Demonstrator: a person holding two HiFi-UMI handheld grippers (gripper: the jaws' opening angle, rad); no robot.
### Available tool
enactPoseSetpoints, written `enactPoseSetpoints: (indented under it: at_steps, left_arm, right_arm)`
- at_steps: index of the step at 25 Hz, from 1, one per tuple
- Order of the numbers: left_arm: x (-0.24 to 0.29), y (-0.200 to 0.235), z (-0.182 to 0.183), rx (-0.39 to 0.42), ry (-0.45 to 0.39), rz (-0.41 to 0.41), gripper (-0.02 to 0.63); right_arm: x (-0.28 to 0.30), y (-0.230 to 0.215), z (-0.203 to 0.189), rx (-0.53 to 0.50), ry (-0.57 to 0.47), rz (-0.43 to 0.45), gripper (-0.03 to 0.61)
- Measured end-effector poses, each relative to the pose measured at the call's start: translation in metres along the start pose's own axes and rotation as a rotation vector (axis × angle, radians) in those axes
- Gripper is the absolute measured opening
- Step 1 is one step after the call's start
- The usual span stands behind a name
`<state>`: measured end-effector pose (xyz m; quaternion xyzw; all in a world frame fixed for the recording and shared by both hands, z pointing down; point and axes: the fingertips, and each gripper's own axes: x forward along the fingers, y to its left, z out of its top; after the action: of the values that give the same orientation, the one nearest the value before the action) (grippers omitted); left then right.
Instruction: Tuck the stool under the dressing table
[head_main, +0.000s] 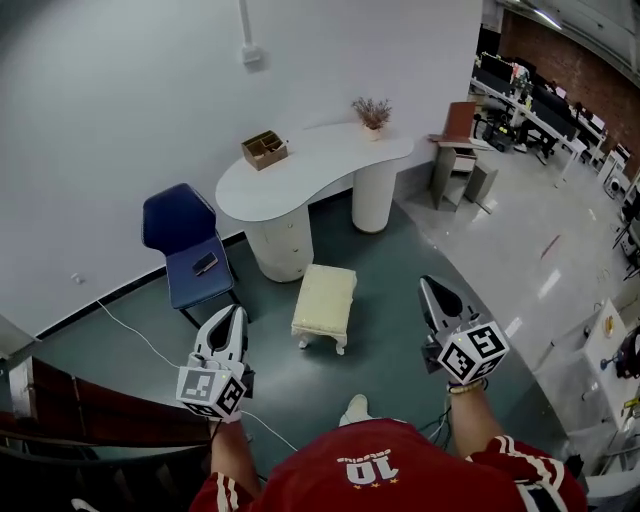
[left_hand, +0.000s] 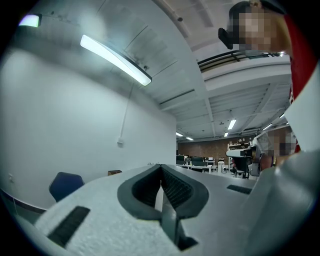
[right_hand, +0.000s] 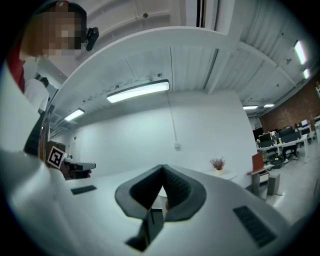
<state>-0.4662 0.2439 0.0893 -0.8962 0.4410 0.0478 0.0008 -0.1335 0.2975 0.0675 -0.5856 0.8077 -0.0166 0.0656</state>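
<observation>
A cream cushioned stool (head_main: 325, 298) with short white legs stands on the grey-green floor, out in front of the white curved dressing table (head_main: 330, 158). Both grippers are held level in the air on my side of the stool, touching nothing. My left gripper (head_main: 236, 313) is to the stool's left and my right gripper (head_main: 428, 284) to its right. Each is shut with nothing between its jaws, as the left gripper (left_hand: 161, 168) view and the right gripper (right_hand: 162, 170) view show. The stool is hidden behind the jaws in both gripper views.
A blue chair (head_main: 186, 247) with a phone (head_main: 205, 263) on its seat stands left of the table by the wall. A wooden box (head_main: 264, 150) and a small plant (head_main: 373, 112) sit on the tabletop. A side table (head_main: 457, 148) stands at the right. A dark railing (head_main: 90, 420) is at bottom left.
</observation>
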Motion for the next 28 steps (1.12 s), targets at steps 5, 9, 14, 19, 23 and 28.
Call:
enactPoseSetpoints:
  at_steps: [5,9,14,19,23,28]
  left_arm:
    - [0.062,0.016,0.005,-0.018,-0.012,0.023,0.003]
    - [0.097,0.030,0.008,-0.011,-0.020,0.072,0.003]
    - [0.132,0.041,0.012,0.009,-0.026,0.145,0.002]
    - [0.171,0.040,0.015,0.016,-0.077,0.093,0.396]
    - [0.204,0.030,0.014,0.089,-0.049,0.026,0.584]
    - [0.230,0.030,0.001,0.128,-0.021,-0.061,0.595]
  right_arm:
    - [0.059,-0.040,0.002,0.000,-0.006,0.036,0.005]
    - [0.099,-0.072,0.002,-0.012,-0.018,0.058,0.005]
    - [0.136,-0.100,0.004,-0.009,-0.050,0.077,-0.004]
    - [0.168,-0.097,0.000,-0.010,-0.043,0.187,0.326]
    - [0.185,-0.098,-0.001,-0.037,-0.033,0.157,0.540]
    - [0.195,-0.094,-0.014,-0.041,0.001,0.086,0.568]
